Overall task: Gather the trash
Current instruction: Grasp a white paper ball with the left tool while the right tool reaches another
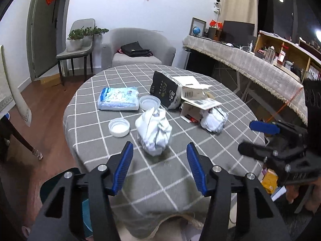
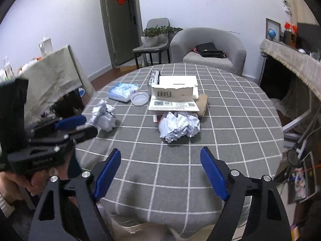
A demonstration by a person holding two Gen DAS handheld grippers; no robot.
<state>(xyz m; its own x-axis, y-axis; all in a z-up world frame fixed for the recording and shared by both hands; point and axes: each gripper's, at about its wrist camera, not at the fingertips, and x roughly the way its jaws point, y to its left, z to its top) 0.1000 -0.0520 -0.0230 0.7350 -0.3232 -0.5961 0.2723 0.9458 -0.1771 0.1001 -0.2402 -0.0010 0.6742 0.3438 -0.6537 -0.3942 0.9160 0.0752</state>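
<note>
A crumpled white paper ball [image 1: 154, 133] lies on the round grey checked table [image 1: 100, 140], just ahead of my open, empty left gripper [image 1: 159, 149]. A second crumpled paper ball [image 1: 214, 119] lies to its right; in the right wrist view this ball [image 2: 179, 126] sits ahead of my open, empty right gripper [image 2: 160, 156]. The first ball [image 2: 104, 116] shows at the left there, beside the left gripper [image 2: 80, 124]. Two white plastic lids [image 1: 119, 127] [image 1: 150, 102], a torn white cardboard box [image 1: 197, 100] and a black tissue pack [image 1: 165, 92] lie behind.
A blue-white wipes pack [image 1: 118, 98] lies at the table's left. A grey armchair [image 1: 138, 48] with a black bag and a chair with potted plants [image 1: 80, 40] stand beyond. A cloth-covered long counter [image 1: 250, 62] runs on the right. Another covered table [image 2: 50, 76] stands left.
</note>
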